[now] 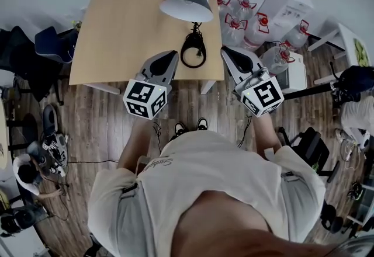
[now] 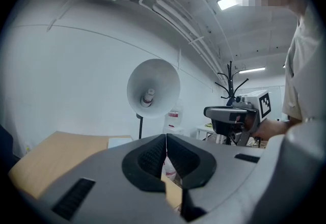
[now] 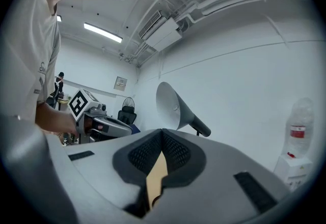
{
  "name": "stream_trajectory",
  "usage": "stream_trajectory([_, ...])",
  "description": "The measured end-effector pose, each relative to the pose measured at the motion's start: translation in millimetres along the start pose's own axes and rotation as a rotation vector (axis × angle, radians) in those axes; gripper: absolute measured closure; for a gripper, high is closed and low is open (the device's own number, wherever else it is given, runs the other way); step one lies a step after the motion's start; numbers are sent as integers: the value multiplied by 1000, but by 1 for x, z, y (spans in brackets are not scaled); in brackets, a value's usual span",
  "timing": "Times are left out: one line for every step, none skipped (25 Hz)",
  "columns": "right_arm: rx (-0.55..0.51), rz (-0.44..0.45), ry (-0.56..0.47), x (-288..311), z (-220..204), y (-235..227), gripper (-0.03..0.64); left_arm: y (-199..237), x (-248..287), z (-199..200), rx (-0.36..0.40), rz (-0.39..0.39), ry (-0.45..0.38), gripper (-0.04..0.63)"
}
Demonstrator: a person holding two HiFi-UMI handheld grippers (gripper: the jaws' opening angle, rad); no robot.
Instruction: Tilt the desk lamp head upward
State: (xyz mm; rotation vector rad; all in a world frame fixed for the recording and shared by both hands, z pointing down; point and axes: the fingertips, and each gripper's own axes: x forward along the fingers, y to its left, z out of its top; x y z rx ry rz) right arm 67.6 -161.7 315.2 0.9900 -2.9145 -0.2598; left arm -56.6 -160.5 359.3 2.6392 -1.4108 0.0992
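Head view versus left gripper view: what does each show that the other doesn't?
Only the head view: the coiled cord on the table and the person's shoes. Only the left gripper view: the bulb inside the lamp head and a coat rack. Both: the lamp head, the table, the right gripper.

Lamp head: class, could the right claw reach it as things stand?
Probably yes: the right claw, shut, sits at the near edge of the desk; only bare desktop lies between it and the lamp head.

matt grey lamp head (image 1: pixel 188 0) above a smooth, pale wood-look desk (image 1: pixel 123 28).
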Motion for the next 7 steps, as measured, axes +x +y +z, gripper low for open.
stream_trajectory([-3, 2, -2, 0, 1, 1, 621, -1, -1, 3, 9, -2, -5, 580])
stream_trajectory([-13, 5, 0, 1, 2, 2, 621, -3, -1, 5, 17, -3, -9, 580])
stream_trajectory([-27, 7, 4, 1, 2, 3, 621, -4, -1, 6, 22, -4, -12, 580])
stream_trajectory([-39, 9, 9, 1, 2, 4, 621, -6, 0, 7, 24, -6, -12, 580])
stream_trajectory([-44, 11, 14, 0, 1, 5, 621, -7, 0, 8, 23, -9, -13, 580])
stream_trajectory([-45, 13, 19, 0, -1, 5, 621, -9, 1, 8, 23, -11, -12, 580])
stream_trajectory([-43, 16, 23, 0, -2, 6, 621, -10, 1, 9, 23, -13, -12, 580])
